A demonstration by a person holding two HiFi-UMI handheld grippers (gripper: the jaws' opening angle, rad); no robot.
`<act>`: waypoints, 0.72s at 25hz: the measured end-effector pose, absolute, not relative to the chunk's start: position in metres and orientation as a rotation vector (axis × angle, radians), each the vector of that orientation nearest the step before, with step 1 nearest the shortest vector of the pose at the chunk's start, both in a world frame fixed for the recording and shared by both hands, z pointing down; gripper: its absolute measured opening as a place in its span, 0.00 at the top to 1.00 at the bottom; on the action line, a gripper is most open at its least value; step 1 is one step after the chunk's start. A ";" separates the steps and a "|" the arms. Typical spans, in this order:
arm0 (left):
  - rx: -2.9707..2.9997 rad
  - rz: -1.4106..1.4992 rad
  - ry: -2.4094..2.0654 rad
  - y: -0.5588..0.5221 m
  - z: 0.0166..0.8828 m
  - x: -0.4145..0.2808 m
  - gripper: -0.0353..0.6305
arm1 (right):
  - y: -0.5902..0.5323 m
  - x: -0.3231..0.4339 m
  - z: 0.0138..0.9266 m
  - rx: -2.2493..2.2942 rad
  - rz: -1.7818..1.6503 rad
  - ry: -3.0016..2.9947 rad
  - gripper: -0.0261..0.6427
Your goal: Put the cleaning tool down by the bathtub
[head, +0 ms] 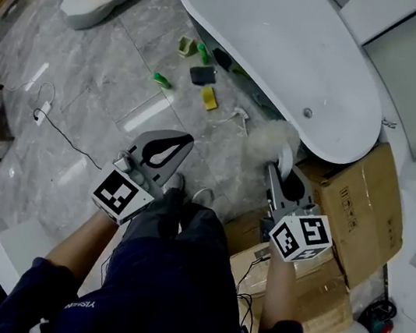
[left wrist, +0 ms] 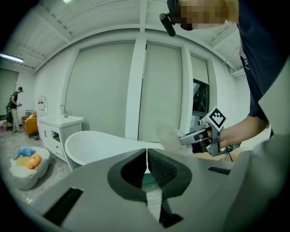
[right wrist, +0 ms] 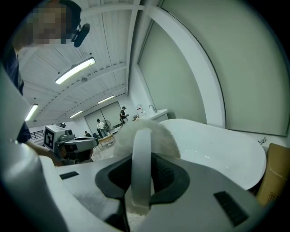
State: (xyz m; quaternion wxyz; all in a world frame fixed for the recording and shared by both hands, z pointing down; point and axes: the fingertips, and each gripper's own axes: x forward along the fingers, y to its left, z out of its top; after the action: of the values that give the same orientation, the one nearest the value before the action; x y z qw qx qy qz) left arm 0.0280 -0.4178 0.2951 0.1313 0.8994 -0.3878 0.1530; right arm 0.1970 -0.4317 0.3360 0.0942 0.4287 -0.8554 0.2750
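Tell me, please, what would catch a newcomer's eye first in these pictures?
The big white bathtub fills the top of the head view. Just off its near end, the right gripper grips a fluffy white cleaning tool by its handle, with cardboard boxes stacked to its right. The left gripper is shut and empty.

Gloss, stone sheen and fluff by the tub

The bathtub point(head: 291, 49) is smooth, glossy white; the floor point(head: 87, 86) is polished grey stone-look tile. The cardboard boxes point(head: 360, 203) are matt brown. The cleaning tool point(head: 270, 136) has a fluffy white head and a smooth plastic handle. The right claw point(right wrist: 141, 156) is matt grey plastic with ribbed black pads point(right wrist: 163, 172).
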 end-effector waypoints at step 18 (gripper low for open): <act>2.564 0.549 -0.946 -0.495 0.513 0.011 0.90 | -0.487 0.167 0.558 1.215 0.860 -2.347 0.83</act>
State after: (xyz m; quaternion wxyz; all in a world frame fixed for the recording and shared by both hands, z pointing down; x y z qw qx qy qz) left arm 0.0110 -0.4947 0.5135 0.1763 0.9054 -0.3341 0.1939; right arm 0.1669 -0.4872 0.5576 0.1801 0.4301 -0.8306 0.3044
